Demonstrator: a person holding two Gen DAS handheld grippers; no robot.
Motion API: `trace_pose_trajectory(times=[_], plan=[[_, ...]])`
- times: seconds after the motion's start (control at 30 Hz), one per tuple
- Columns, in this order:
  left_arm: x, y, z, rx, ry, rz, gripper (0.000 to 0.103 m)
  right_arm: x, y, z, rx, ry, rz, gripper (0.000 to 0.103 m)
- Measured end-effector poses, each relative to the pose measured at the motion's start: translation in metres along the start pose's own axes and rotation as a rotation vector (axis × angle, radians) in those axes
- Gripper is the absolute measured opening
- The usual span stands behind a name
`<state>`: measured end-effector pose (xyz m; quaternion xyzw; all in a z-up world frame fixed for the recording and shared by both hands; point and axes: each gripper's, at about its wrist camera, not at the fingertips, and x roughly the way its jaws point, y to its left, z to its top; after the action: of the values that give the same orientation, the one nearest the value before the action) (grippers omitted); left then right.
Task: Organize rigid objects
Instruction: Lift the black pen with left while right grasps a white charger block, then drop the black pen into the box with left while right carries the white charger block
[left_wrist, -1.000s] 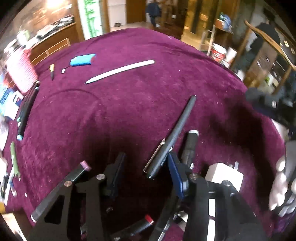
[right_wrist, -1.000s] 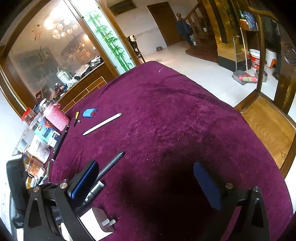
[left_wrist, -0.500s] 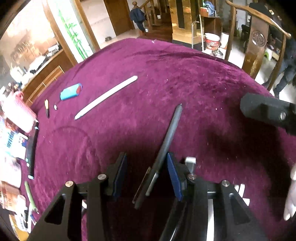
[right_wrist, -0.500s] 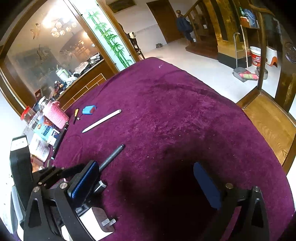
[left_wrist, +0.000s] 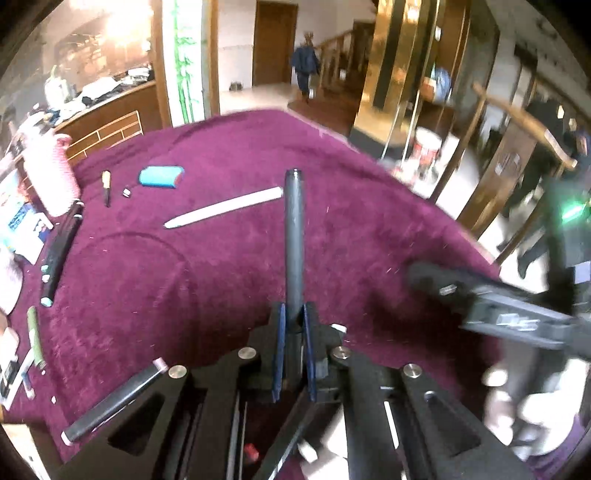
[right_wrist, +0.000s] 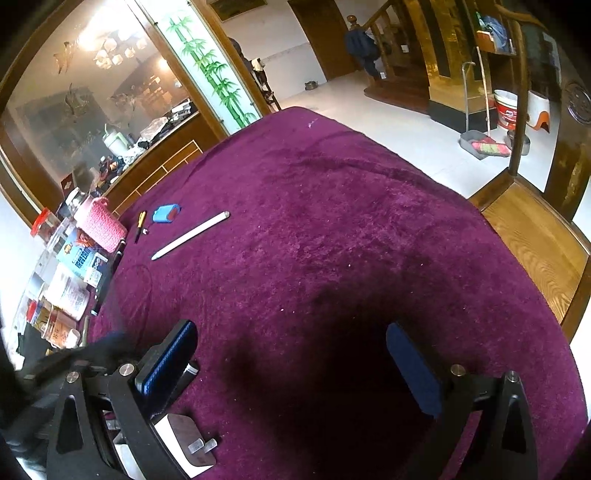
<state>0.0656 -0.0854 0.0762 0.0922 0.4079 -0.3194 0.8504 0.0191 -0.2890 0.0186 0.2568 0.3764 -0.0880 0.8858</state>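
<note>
Left wrist | left gripper (left_wrist: 294, 325) clamps dark pen (left_wrist: 294, 236), axis pointing straight ahead | right gripper (right_wrist: 291, 363) spread, empty

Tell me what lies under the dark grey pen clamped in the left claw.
Under the dark grey pen, held by the left claw, bare purple velvet tablecloth shows, and the long white stylus farther back. The claw's black frame covers whatever lies beneath the pen's lower end.

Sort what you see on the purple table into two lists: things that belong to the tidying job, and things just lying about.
Part of the job:
- dark pen, clamped in the left gripper
- white stylus
- blue case
- plug
- right gripper, open, holding nothing

Just lying about:
- pink knitted pouch
- booklets
- wooden chair
</note>
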Motion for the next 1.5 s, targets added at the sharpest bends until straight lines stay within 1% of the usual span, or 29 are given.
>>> trace_pose_trajectory(times=[0.1, 0.2, 0.37, 0.5, 0.57, 0.63, 0.7, 0.77, 0.8, 0.87, 0.9, 0.93, 1.07, 1.17, 1.23, 1.27, 1.3, 1.33, 1.37, 1.43, 1.47, 1.5], plan=[[-0.040, 0.005, -0.005, -0.036, -0.068, -0.028, 0.009, 0.000, 0.001, -0.001, -0.009, -0.003, -0.005, 0.102], [-0.084, 0.014, -0.020, -0.075, -0.138, -0.043, 0.009, -0.001, 0.002, -0.002, -0.026, -0.016, -0.019, 0.102], [-0.155, 0.031, -0.055, -0.139, -0.242, -0.031, 0.009, 0.000, 0.007, -0.005, -0.066, -0.026, -0.037, 0.102], [-0.209, 0.053, -0.098, -0.209, -0.300, 0.007, 0.009, 0.000, 0.003, -0.006, -0.062, -0.022, -0.021, 0.102], [-0.228, 0.065, -0.119, -0.240, -0.312, 0.029, 0.009, 0.000, -0.006, -0.005, -0.021, -0.018, -0.004, 0.102], [-0.248, 0.077, -0.144, -0.269, -0.324, 0.067, 0.009, 0.001, -0.012, -0.005, 0.012, -0.010, 0.016, 0.102], [-0.266, 0.089, -0.165, -0.294, -0.329, 0.101, 0.009, -0.001, -0.008, -0.005, -0.002, -0.016, 0.016, 0.102], [-0.282, 0.104, -0.186, -0.329, -0.335, 0.124, 0.009, -0.007, 0.007, -0.008, -0.065, -0.017, 0.000, 0.102], [-0.287, 0.110, -0.193, -0.341, -0.336, 0.132, 0.009, -0.012, 0.015, -0.011, -0.089, -0.010, 0.019, 0.102], [-0.297, 0.125, -0.208, -0.367, -0.338, 0.156, 0.009, -0.028, 0.039, -0.021, -0.154, -0.005, 0.087, 0.103], [-0.301, 0.130, -0.214, -0.379, -0.339, 0.165, 0.009, -0.034, 0.049, -0.026, -0.187, -0.003, 0.104, 0.103], [-0.304, 0.136, -0.220, -0.395, -0.344, 0.171, 0.009, -0.044, 0.066, -0.034, -0.246, -0.001, 0.130, 0.103], [-0.308, 0.153, -0.239, -0.456, -0.376, 0.159, 0.009, -0.062, 0.118, -0.063, -0.436, 0.017, 0.169, 0.103], [-0.309, 0.160, -0.249, -0.492, -0.397, 0.139, 0.009, -0.056, 0.143, -0.087, -0.536, 0.056, 0.148, 0.102], [-0.310, 0.164, -0.255, -0.504, -0.403, 0.131, 0.010, -0.048, 0.150, -0.100, -0.581, 0.071, 0.119, 0.096], [-0.312, 0.165, -0.258, -0.507, -0.406, 0.131, 0.009, -0.044, 0.152, -0.107, -0.598, 0.078, 0.100, 0.089], [-0.313, 0.167, -0.260, -0.509, -0.409, 0.131, 0.010, -0.041, 0.152, -0.111, -0.606, 0.085, 0.090, 0.080], [-0.315, 0.168, -0.262, -0.512, -0.413, 0.130, 0.010, -0.038, 0.152, -0.114, -0.612, 0.096, 0.079, 0.076], [-0.316, 0.170, -0.263, -0.516, -0.417, 0.129, 0.010, -0.033, 0.153, -0.116, -0.614, 0.109, 0.063, 0.066], [-0.318, 0.173, -0.265, -0.520, -0.423, 0.130, 0.010, -0.030, 0.153, -0.116, -0.618, 0.096, 0.038, 0.044], [-0.319, 0.174, -0.266, -0.521, -0.423, 0.130, 0.010, -0.032, 0.152, -0.114, -0.610, 0.095, 0.040, 0.025], [-0.319, 0.175, -0.267, -0.522, -0.423, 0.130, 0.010, -0.033, 0.149, -0.111, -0.586, 0.112, 0.060, 0.024]])
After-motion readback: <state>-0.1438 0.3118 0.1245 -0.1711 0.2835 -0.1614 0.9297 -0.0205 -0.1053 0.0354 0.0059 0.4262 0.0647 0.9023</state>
